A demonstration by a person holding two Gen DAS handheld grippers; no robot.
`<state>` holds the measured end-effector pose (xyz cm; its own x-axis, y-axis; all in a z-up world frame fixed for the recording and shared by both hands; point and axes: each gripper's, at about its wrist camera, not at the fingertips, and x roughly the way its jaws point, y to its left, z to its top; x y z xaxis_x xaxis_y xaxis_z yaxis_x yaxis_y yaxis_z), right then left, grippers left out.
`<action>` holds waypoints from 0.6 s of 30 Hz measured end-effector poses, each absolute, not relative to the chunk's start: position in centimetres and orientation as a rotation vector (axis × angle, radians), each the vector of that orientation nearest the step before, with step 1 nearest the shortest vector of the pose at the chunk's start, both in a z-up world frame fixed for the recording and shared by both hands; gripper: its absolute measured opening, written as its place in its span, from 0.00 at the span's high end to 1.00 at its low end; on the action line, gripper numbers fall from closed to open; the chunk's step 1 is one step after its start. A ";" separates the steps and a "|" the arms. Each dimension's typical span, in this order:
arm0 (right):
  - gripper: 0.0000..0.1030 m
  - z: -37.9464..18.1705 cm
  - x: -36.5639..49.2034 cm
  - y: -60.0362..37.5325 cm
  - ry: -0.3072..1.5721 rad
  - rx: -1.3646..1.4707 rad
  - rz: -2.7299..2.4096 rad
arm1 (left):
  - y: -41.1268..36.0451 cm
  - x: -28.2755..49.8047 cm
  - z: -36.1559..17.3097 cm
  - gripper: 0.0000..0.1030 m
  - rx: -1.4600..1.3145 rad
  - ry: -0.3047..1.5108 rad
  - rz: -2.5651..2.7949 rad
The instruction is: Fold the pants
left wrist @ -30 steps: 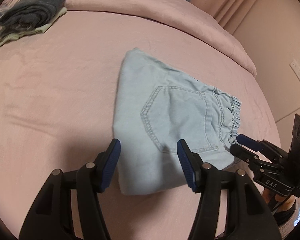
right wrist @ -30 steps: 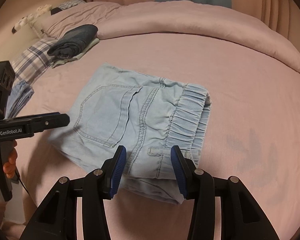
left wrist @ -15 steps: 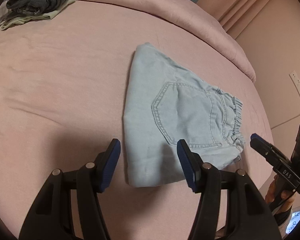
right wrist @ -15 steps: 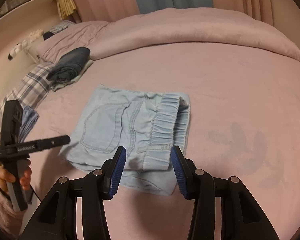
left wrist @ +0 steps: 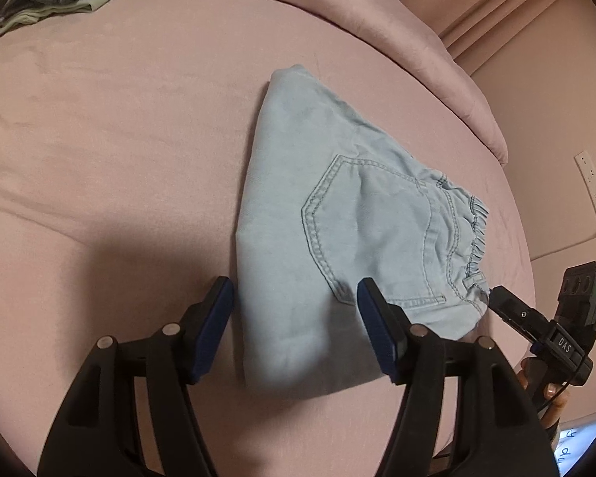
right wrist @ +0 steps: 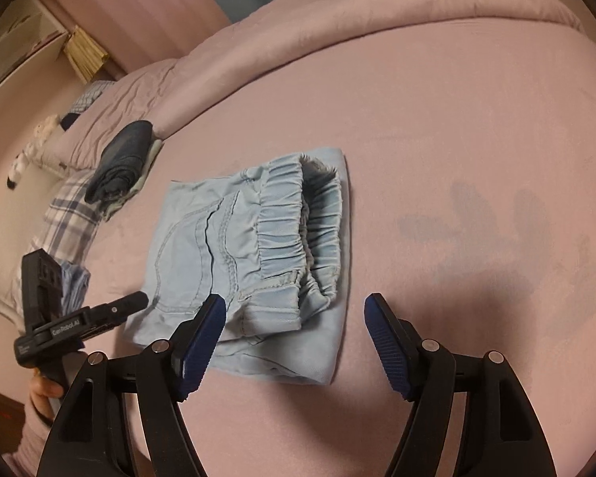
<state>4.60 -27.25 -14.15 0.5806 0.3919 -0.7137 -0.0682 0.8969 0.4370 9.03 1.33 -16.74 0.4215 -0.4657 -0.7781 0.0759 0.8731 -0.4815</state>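
Both pairs of jaws have just been opening, and the right gripper has rolled and drawn back from the folded light-blue denim pants, which earlier lay between its pads. Now its jaws are standing released, with only the near waistband corner of the bundle showing between them and the pink bed sheet ahead of its right pad. The left gripper is hovering with jaws also released, the plain folded edge of the pants lying between them without being pressed. Judging by the neat square, the folding looks finished, so both are probably letting go so as not to disturb it. A folded dark-blue garment pile is lying well beyond the jaws.
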 end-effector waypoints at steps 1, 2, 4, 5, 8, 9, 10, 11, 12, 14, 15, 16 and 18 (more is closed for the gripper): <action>0.29 -14.3 4.7 -27.2 0.923 0.396 0.283 | 1.3 9.1 -16.7 0.36 -0.405 1.091 -0.353; 0.29 -14.5 4.9 -27.1 0.930 0.403 0.287 | 1.2 9.2 -16.8 0.36 -0.404 1.092 -0.354; 0.29 -14.8 5.1 -26.9 0.941 0.409 0.293 | 1.2 9.3 -16.8 0.36 -0.405 1.095 -0.356; 0.29 -14.9 5.3 -26.9 0.947 0.415 0.298 | 1.3 9.4 -16.8 0.36 -0.405 1.095 -0.358; 0.29 -15.3 5.6 -26.9 0.960 0.423 0.313 | 1.2 9.6 -16.8 0.36 -0.401 1.098 -0.361; 0.29 -15.4 5.7 -26.8 0.963 0.424 0.316 | 1.2 9.8 -16.8 0.36 -0.400 1.099 -0.363; 0.29 -15.5 5.8 -26.8 0.967 0.426 0.318 | 1.1 9.8 -16.8 0.36 -0.396 1.099 -0.365; 0.28 -15.5 5.9 -26.8 0.969 0.427 0.319 | 1.1 10.0 -16.8 0.36 -0.394 1.100 -0.366; 0.28 -15.6 6.0 -26.8 0.971 0.429 0.321 | 1.0 10.1 -16.8 0.35 -0.393 1.101 -0.369; 0.27 -15.8 6.2 -26.9 0.975 0.437 0.326 | 1.0 10.4 -16.8 0.34 -0.394 1.103 -0.374; 0.27 -15.9 6.3 -26.9 0.979 0.442 0.328 | 0.9 10.5 -16.8 0.33 -0.394 1.103 -0.376; 0.27 -16.0 6.4 -27.0 0.982 0.447 0.331 | 0.9 10.6 -16.8 0.33 -0.393 1.103 -0.378; 0.26 -16.2 6.6 -27.1 0.985 0.454 0.337 | 0.8 10.9 -16.9 0.33 -0.390 1.105 -0.381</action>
